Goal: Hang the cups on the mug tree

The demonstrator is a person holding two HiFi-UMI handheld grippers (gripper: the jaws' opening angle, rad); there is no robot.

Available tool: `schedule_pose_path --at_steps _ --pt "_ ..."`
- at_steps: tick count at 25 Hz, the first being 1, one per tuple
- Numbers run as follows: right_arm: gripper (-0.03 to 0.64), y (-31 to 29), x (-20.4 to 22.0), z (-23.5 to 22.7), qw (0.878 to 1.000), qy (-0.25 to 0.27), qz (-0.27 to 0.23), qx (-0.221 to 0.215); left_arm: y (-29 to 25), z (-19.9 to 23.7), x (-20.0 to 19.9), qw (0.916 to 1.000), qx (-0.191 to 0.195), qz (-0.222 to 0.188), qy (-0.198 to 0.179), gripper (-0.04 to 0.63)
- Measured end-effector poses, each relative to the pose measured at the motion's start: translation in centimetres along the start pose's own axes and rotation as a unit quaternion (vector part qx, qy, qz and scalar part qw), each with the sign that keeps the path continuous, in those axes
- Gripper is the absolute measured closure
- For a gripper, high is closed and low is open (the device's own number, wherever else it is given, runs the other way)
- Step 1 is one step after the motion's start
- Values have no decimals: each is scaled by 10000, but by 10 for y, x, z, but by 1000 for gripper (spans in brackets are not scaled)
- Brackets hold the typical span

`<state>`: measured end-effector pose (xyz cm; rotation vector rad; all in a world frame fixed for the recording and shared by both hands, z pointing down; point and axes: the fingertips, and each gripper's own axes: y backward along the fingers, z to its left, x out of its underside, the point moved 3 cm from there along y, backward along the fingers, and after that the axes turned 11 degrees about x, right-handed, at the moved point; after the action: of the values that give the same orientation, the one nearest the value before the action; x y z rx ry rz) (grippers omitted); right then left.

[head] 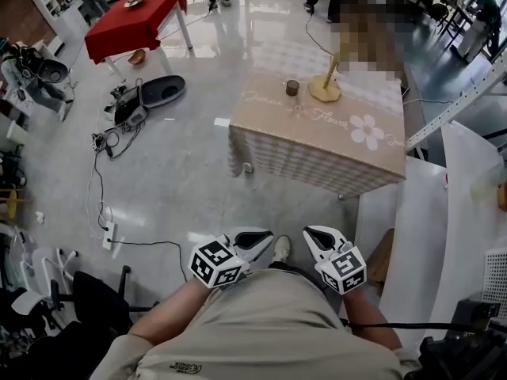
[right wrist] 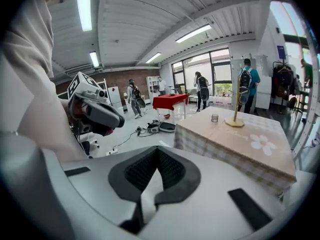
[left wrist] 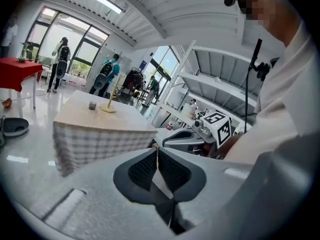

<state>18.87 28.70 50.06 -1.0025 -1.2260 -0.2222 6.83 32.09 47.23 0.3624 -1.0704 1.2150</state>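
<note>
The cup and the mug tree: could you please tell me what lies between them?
Only bare tablecloth, seen in the head view: the cup stands apart from the mug tree.

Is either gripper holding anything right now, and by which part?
Nothing held. Left gripper and right gripper are both shut, empty; the cup stands on the table by the mug tree.

1. Floor: pale and glossy, mirroring the lights; cables and a power strip lie well left of the worktop.
2. Worktop: draped in a beige checked cloth with a flower print.
3. Red table: well beyond the worktop's far-left corner.
4. White shelving: just beside its right edge.
5. Tall windows, ribbed ceiling with strip lights, brick wall.
</note>
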Motion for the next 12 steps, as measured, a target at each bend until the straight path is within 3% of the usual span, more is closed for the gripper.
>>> schedule_pose_path --at_steps 9,12 --pt "597 -37 -10 -99 9990 221 -53 -394 -73 39 -68 9991 -369 -96 -169 580" --pt "531 -55 -14 -115 9988 177 -74 -452 -77 51 -76 9988 -464 -46 -136 580"
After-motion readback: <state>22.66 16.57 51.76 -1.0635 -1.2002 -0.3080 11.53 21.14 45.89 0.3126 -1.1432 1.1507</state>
